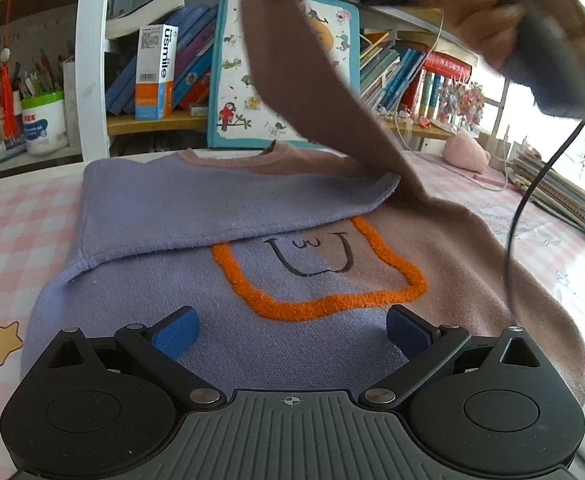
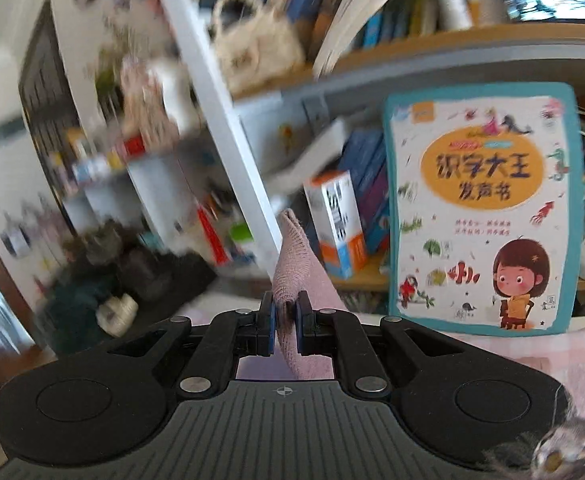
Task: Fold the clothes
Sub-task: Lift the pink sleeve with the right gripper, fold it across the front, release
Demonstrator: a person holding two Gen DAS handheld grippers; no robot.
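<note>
A white tub [image 1: 44,122] on the shelf is holding pens. The left gripper [image 1: 290,334] is hovering low over the sweater [image 1: 220,320], jaws spread wide, nothing between them. The right gripper [image 2: 285,322] is pinching the brown sleeve [image 1: 292,80], lifting it taut above the table [image 1: 8,232]. The knit sweater is lying flat, its purple sleeve folded across, showing a fuzzy orange outline [image 1: 316,304].
</note>
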